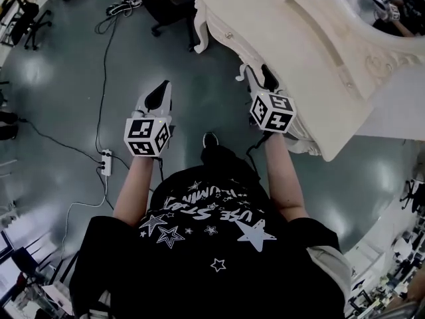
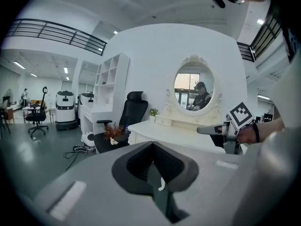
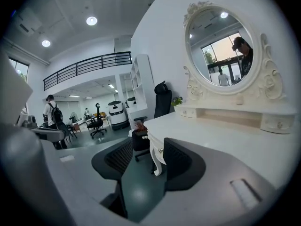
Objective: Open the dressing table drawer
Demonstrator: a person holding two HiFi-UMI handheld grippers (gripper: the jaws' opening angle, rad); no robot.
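Observation:
The white dressing table (image 1: 292, 38) stands at the upper right, with its oval mirror (image 3: 221, 51) behind the top. My right gripper (image 1: 255, 77) is open and sits just off the table's front edge, near the carved corner. In the right gripper view, a small drawer knob (image 3: 161, 150) on the table front shows between the spread pads (image 3: 181, 159), still some way ahead. My left gripper (image 1: 159, 93) hangs over the bare floor to the table's left, jaws shut with nothing in them. The left gripper view shows the table (image 2: 174, 133) and the right gripper (image 2: 211, 130) ahead.
A black office chair (image 1: 166, 5) stands by the table's far left leg (image 1: 202, 32). A power strip (image 1: 105, 161) and its cable lie on the grey floor at the left. White robots (image 2: 66, 108) and shelving stand further back. My shoe (image 1: 210, 139) is below the grippers.

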